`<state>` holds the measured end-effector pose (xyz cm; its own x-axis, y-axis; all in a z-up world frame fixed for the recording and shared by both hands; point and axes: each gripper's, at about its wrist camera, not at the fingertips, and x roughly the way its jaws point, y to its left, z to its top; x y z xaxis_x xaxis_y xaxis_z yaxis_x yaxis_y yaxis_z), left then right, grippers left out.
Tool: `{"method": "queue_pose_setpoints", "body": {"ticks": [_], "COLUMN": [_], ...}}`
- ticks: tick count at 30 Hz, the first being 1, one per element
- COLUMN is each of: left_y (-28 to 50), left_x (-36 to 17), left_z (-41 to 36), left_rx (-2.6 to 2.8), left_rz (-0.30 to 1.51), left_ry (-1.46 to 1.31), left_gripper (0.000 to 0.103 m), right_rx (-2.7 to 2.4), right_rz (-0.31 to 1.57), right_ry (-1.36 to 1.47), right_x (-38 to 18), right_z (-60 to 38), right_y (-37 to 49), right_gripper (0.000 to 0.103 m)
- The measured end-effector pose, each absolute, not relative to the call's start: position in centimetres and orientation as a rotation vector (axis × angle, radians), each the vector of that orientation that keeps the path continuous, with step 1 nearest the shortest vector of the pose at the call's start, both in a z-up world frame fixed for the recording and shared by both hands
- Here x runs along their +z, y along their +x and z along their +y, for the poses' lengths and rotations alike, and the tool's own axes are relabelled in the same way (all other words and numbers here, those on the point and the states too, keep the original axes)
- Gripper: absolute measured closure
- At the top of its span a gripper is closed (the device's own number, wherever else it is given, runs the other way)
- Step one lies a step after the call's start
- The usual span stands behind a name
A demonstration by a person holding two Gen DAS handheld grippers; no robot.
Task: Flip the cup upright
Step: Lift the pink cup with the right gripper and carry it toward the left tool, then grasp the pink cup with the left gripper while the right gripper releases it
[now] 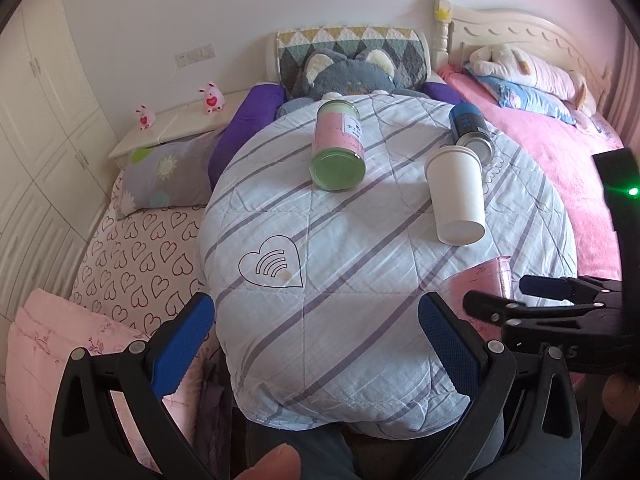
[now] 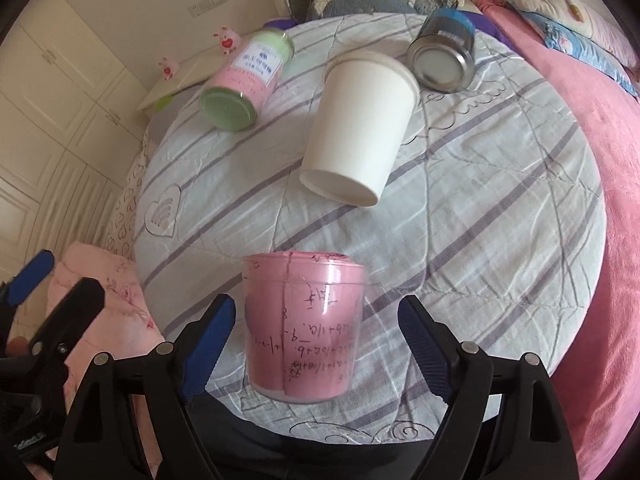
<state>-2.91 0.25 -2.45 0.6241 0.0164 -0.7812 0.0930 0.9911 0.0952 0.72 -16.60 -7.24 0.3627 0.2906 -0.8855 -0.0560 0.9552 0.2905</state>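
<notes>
On my far left I see the left gripper (image 1: 316, 340) with its blue fingers (image 1: 182, 344) spread wide over the striped quilt (image 1: 340, 240), nothing between them. Further along lies the green jar (image 2: 236, 88), on its side with its base toward me. Next comes the pink cup (image 2: 304, 328), standing on the quilt close to me with its closed end on top, so it looks upside down; handwriting runs across the pink paper inside its clear wall. My right gripper (image 2: 316, 344) has its fingers (image 2: 210, 344) spread to either side of the cup, not touching it as far as I can tell. Beyond the cup lies the white cup (image 2: 356, 128), tipped over with its base toward me. Just right of that, a blue can (image 2: 444, 52) also lies on its side. At the far right edge runs the pink blanket (image 2: 600, 200).
</notes>
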Motion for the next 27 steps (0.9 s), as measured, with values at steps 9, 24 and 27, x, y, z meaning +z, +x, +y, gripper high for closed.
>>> {"method": "queue_pose_setpoints", "body": {"ticks": [9,24,27], "left_y": [-3.6,-4.2,-4.1], "left_x": [-1.8,-1.7,-1.9], "left_z": [-1.0,-3.8,-4.4], "left_rx": [-0.066,-0.104,-0.112], "left_rz": [0.894,0.905,0.914], "left_ry": [0.135,0.154,0.159], "left_gripper": [0.000,0.000,0.000], "right_rx": [0.176,0.129,0.116], "right_rz": [1.060,0.990,0.971], "right_ry": [0.327,0.410,0.425], "right_x": [-4.4,-4.0,-4.0], "right_z": [-20.0,-23.7,-24.4], "right_y": [-2.0,-5.6,-6.2], "right_gripper": [0.018,0.018,0.018]}}
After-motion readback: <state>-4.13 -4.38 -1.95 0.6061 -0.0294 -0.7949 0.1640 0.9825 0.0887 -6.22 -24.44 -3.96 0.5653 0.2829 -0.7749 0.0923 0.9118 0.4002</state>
